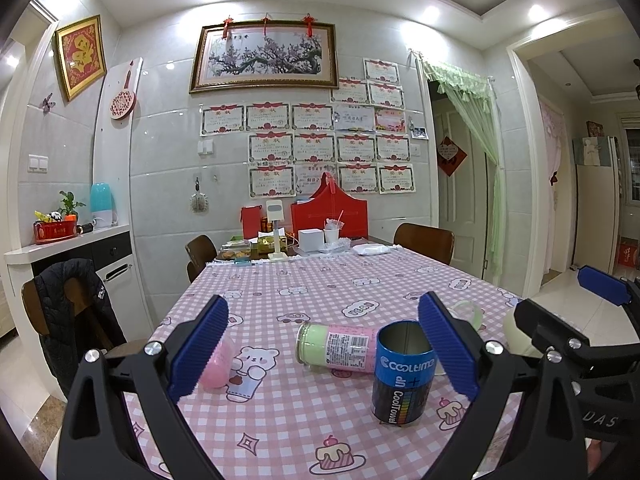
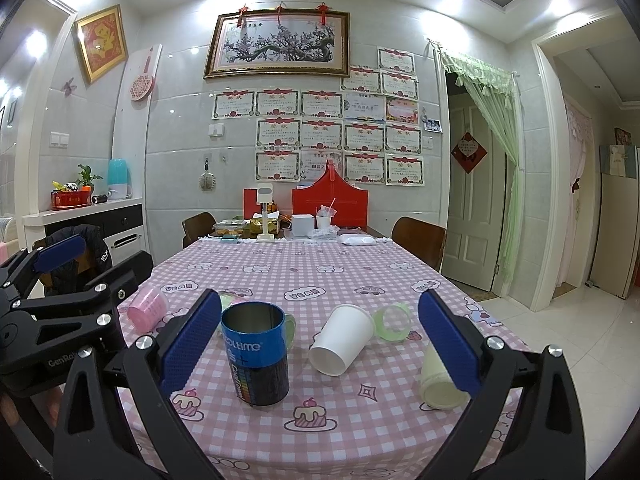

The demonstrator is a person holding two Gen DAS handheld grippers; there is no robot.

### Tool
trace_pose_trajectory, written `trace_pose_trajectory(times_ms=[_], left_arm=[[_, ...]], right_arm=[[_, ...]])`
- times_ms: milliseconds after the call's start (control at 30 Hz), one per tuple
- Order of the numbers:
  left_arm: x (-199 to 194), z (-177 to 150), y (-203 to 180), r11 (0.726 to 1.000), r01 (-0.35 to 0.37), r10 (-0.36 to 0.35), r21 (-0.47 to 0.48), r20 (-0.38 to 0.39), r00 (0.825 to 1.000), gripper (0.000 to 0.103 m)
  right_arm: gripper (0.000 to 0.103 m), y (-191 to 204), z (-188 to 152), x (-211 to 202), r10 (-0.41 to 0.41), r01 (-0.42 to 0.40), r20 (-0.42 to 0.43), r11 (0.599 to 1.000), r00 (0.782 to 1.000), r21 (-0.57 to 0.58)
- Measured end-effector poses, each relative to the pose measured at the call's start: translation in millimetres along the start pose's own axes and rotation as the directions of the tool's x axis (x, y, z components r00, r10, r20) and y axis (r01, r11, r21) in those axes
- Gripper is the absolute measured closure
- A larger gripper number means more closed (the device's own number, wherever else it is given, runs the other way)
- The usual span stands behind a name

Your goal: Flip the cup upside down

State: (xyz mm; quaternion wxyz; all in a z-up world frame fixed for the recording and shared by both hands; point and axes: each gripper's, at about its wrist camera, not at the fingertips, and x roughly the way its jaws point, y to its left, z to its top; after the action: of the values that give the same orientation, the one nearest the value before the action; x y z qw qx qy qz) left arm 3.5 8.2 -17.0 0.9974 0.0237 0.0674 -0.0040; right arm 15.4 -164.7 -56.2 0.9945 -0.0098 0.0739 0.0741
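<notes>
A blue and black tin cup (image 1: 402, 374) marked "CoolTime" stands upright, mouth up, on the pink checked tablecloth (image 1: 304, 292). In the right wrist view the cup (image 2: 256, 354) stands just inside my right gripper's left finger. My left gripper (image 1: 322, 346) is open and empty, with the cup next to its right finger. My right gripper (image 2: 320, 340) is open and empty. A white paper cup (image 2: 342, 338) lies on its side between the right gripper's fingers, farther off.
A pink and green can (image 1: 336, 346) lies on its side behind the tin cup. A pink cup (image 2: 147, 307), a green clear cup (image 2: 394, 322) and a pale green cup (image 2: 440, 378) lie around. Boxes and dishes (image 2: 304, 224) crowd the table's far end. Chairs (image 2: 420, 240) stand alongside.
</notes>
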Motion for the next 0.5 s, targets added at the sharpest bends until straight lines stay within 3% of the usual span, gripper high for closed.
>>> trace_pose_trajectory(times_ms=[500], left_arm=[[8.1, -6.8, -1.8, 1.000, -0.007, 0.007, 0.001, -0.022, 1.000, 0.009]], right_arm=[[0.008, -3.4, -3.7, 4.5, -0.005, 0.005, -0.017, 1.000, 1.000, -0.009]])
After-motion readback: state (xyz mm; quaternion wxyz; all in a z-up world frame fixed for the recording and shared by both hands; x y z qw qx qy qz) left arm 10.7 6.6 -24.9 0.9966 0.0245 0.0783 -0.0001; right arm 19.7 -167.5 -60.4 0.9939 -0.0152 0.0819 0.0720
